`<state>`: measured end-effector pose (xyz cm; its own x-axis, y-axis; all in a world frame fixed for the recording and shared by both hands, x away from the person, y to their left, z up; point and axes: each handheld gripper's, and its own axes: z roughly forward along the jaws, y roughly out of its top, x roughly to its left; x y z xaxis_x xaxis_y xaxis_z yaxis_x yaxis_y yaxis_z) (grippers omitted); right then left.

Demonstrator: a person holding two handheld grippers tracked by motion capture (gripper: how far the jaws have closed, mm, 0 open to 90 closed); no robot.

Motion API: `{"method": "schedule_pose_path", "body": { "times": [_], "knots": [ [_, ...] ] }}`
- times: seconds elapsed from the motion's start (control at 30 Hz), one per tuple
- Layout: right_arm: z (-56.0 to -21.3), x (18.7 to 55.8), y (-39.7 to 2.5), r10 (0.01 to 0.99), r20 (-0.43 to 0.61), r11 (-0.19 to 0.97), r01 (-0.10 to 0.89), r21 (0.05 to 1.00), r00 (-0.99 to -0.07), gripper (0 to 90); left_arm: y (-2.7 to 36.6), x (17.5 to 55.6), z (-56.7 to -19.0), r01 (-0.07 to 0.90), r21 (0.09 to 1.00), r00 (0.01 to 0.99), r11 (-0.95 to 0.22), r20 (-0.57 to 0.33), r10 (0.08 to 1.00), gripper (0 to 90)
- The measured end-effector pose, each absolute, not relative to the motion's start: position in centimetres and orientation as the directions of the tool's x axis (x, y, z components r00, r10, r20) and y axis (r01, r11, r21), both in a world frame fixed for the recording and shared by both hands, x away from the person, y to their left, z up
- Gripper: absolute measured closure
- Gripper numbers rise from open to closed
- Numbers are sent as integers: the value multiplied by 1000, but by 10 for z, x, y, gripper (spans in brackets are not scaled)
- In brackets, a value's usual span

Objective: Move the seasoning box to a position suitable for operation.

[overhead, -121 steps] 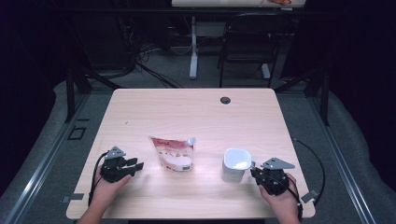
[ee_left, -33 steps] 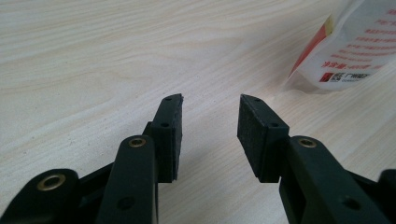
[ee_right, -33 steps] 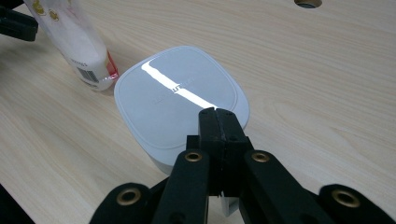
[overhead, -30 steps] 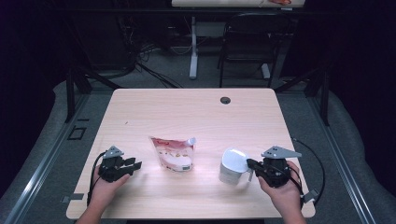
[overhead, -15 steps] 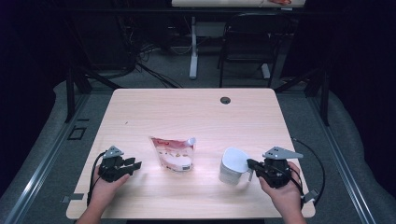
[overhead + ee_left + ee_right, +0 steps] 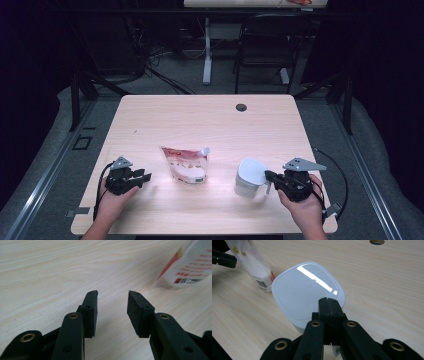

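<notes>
White cup; red-white pouch; pale wood table.

This looks like a lab or recording studio rather than a home. A pale wooden desk with a cable port near its far edge stands on grey carpet, ringed by black curtains. Behind the desk, loose cables trail over the floor beside a black chair and the white leg of another table.
</notes>
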<state>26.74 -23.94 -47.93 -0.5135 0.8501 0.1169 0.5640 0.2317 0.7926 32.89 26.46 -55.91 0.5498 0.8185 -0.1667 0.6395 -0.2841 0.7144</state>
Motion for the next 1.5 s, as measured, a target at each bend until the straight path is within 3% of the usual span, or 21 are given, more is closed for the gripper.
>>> {"method": "schedule_pose_path", "body": {
  "times": [0.6,1.5],
  "knots": [
    [-481,268,-243,850,158,193,576,794,-502,900,265,329,-559,644,711,545,-282,-168,821,605],
    [-482,264,-240,866,119,208,565,798,-486,900,264,329,-559,641,714,546,-281,-166,821,605]
  ]
}}
